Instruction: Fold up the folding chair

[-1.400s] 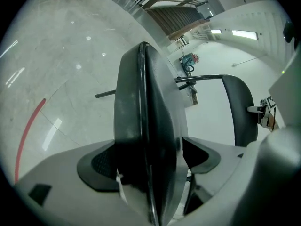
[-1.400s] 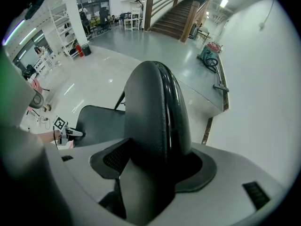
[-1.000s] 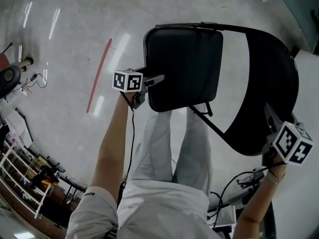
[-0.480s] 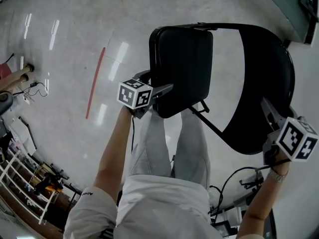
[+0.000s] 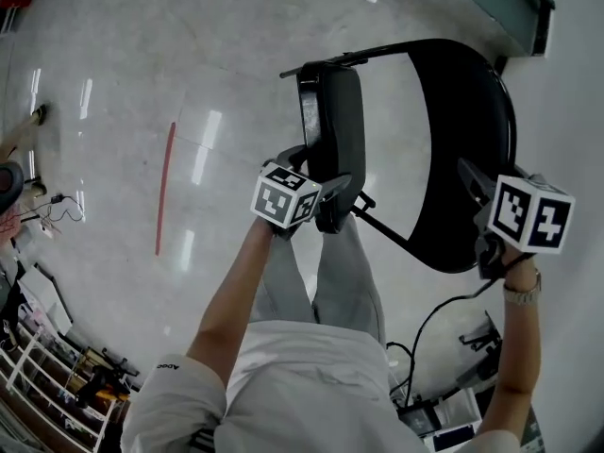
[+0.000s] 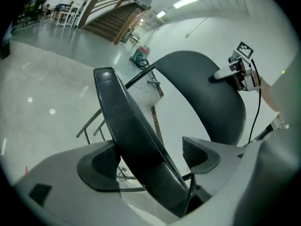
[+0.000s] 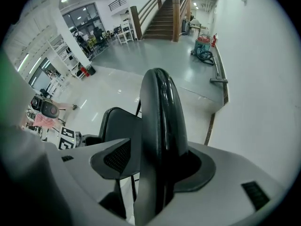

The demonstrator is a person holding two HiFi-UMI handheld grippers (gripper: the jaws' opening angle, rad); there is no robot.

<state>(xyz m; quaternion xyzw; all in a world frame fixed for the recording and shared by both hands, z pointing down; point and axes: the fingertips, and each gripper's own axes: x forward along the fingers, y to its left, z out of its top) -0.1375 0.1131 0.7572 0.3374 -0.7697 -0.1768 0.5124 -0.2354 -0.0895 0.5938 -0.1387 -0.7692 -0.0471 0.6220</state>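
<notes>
The black folding chair stands on the floor in front of my legs. Its padded seat (image 5: 332, 125) is tipped up steeply and shows nearly edge-on in the head view. The curved backrest (image 5: 472, 130) lies to its right. My left gripper (image 5: 326, 201) is shut on the seat's front edge, and the seat (image 6: 127, 121) runs between the two pads in the left gripper view. My right gripper (image 5: 477, 196) is shut on the rim of the backrest (image 7: 160, 112), which fills the gap between its jaws. The thin metal frame (image 5: 392, 236) joins seat and backrest.
A red line (image 5: 165, 187) is marked on the glossy floor to the left. Cables and equipment (image 5: 444, 413) lie at the lower right, and a white rack (image 5: 33, 366) stands at the lower left. A white wall (image 7: 254, 79) runs close along the right. A staircase (image 7: 164, 11) rises far behind.
The seat has swung up from nearly flat to almost edge-on, closing towards the backrest. My left gripper moved right with it. My right gripper stayed on the backrest and shifted slightly up.
</notes>
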